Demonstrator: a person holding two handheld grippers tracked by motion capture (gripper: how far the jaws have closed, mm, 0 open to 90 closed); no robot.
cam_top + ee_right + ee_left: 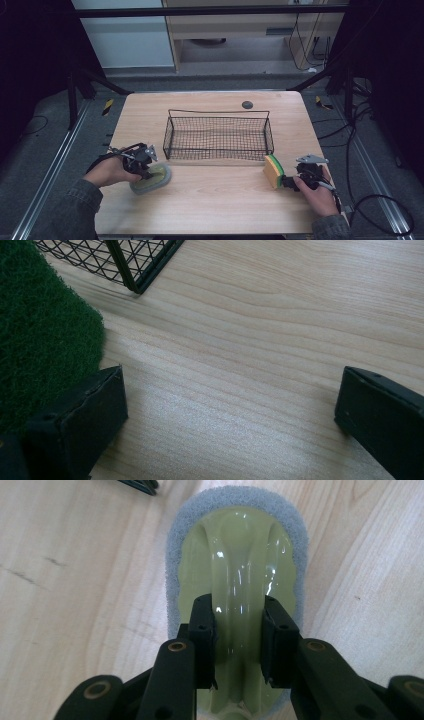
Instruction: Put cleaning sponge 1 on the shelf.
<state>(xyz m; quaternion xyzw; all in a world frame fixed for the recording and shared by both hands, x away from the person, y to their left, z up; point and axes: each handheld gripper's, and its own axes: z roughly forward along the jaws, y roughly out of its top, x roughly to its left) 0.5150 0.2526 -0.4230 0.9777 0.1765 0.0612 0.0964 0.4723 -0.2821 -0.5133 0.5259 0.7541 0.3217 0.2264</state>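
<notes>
A grey oval scrubber pad with a glossy pale-green handle (pixel 235 555) lies flat on the wooden table, at the front left (pixel 150 179). My left gripper (pixel 239 610) is shut on that raised handle, one pad on each side, held from the left by a hand (pixel 147 167). A yellow sponge with a green scouring face (pixel 273 171) stands on edge at the front right. My right gripper (pixel 287 181) sits just right of it, open. Bare table lies between its jaws (pixel 230 395); the green face (pixel 40 340) is outside the left jaw.
A black wire basket (pixel 218 111) stands in the middle of the table behind both grippers, with nothing visible inside; its corner (pixel 130 260) is close ahead of the right gripper. A dark round grommet (pixel 247 105) sits near the far edge.
</notes>
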